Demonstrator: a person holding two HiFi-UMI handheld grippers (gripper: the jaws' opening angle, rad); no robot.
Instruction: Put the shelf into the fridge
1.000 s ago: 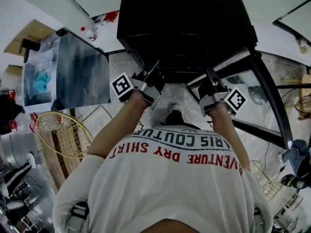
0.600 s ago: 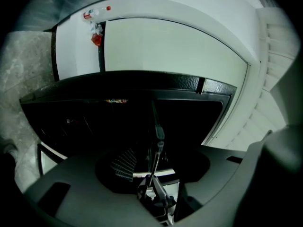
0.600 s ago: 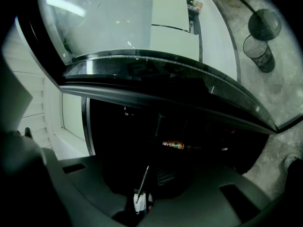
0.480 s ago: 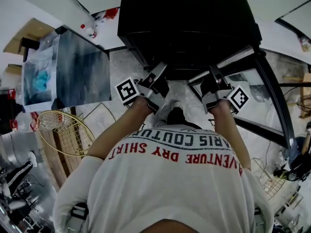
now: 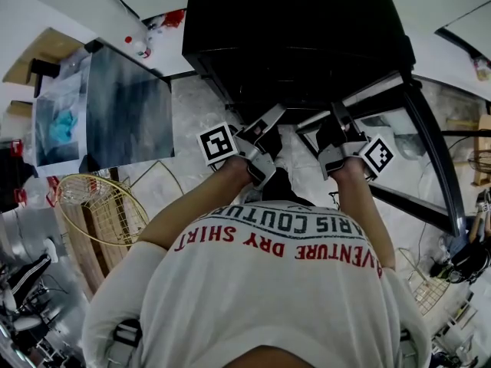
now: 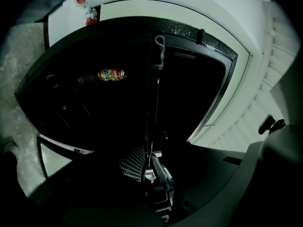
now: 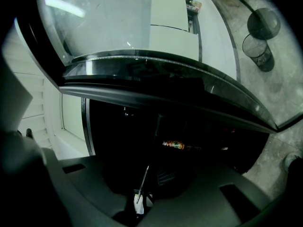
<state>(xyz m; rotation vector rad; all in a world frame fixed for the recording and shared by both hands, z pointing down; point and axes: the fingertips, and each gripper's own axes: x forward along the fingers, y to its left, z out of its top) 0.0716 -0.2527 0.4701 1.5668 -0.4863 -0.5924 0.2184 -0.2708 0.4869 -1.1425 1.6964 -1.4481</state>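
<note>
The black fridge (image 5: pixel 291 37) stands open in front of me, its inside dark. A thin wire of the shelf (image 6: pixel 156 93) runs from the left gripper (image 6: pixel 147 157) straight into the fridge. That wire lies between the jaws, which opened and have just been closing, with a gap still showing beside it. In the head view the left gripper (image 5: pixel 270 125) is at the fridge's lower front, near the right gripper (image 5: pixel 337 125). The right gripper (image 7: pixel 138 200) is shut on another shelf wire (image 7: pixel 143 176). A bottle with an orange label (image 6: pixel 111 74) lies deep inside.
The fridge's glass door (image 5: pixel 418 140) hangs open at my right and arches over the right gripper (image 7: pixel 142 27). A grey box (image 5: pixel 126 110) and a round wire basket (image 5: pixel 100 205) are at the left. Two bins (image 7: pixel 260 37) stand beyond the door.
My left gripper has slid to the right along the fridge front, closer to the right gripper. The right gripper has stayed where it was.
</note>
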